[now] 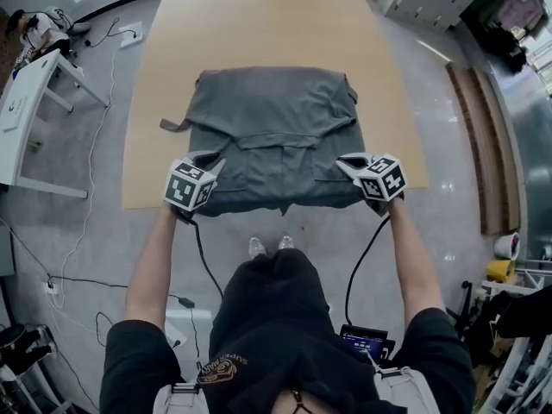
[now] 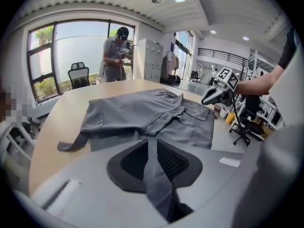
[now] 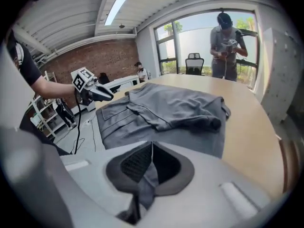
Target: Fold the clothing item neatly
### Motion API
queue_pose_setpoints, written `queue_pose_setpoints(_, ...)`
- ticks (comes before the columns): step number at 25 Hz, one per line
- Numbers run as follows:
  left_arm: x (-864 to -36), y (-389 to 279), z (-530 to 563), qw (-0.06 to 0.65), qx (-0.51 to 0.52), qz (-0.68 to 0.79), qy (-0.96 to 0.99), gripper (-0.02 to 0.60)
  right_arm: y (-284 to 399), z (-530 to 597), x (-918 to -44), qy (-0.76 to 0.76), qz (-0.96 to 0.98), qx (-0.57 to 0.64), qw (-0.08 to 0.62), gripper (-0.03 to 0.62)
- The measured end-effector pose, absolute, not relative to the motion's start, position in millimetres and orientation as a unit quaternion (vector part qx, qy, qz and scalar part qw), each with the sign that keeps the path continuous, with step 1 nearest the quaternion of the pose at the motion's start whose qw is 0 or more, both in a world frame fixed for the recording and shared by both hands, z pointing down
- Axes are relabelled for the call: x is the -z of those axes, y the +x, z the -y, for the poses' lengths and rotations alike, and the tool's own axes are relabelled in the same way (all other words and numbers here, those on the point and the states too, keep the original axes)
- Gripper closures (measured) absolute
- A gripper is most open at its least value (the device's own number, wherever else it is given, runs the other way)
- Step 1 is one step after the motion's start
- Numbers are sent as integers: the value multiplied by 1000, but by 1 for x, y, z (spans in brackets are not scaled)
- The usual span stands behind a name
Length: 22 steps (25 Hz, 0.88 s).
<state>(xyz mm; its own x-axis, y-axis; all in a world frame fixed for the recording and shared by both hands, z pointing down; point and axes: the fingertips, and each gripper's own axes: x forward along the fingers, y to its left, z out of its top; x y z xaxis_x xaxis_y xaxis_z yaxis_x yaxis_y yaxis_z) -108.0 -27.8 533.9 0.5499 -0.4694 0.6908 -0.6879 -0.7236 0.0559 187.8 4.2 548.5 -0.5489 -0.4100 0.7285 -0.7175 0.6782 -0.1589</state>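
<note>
I have one pair of tongs in each hand. My left tongs (image 1: pixel 205 166) are squeezed on a thin bit of the gray clothing item (image 1: pixel 272 119), at its near left corner. My right tongs (image 1: pixel 349 166) are squeezed almost all the way together on the near right corner. In both gripper views I see gray cloth pinched between the dark pads (image 2: pixel 173 160).

The clothing item lies spread out on the tan table (image 1: pixel 259 33). Its near edge sits right at the table edge close to me.

Here is what I think could go wrong.

The cloth could slip out. Each pair of tongs has only a small pinch. If I pull hard or lift fast, a corner may slide free and flop back down all crooked.

I may have only the top layer. I cannot tell how many layers I have. If it is just one, the layers under it do not come along and the fold gets messy.

My hands may not go together. If one hand goes faster or farther, the fold comes out slanted.

The strap (image 1: pixel 172 125) pokes out on the left side. It could hang out of the fold or make a lump inside.

The cloth could also fall. If I tug it toward me, it may slide off the table.
</note>
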Motion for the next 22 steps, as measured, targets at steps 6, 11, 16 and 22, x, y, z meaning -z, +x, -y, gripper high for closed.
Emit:
queue_pose_setpoints(6,-547,-142,-36,194,-320,369,851,514,225,-52,-565,377,833,-248,319,585)
queue_pose_setpoints(11,-571,-167,-86,223,-315,416,824,515,233,-95,-579,376,837,-272,289,585)
queue_pose_setpoints(16,-615,-194,-121,264,-339,452,782,486,258,-127,-609,398,816,-302,290,578)
queue_pose_setpoints(22,-640,-218,-112,263,-323,484,769,357,285,-135,-650,422,789,-320,311,433)
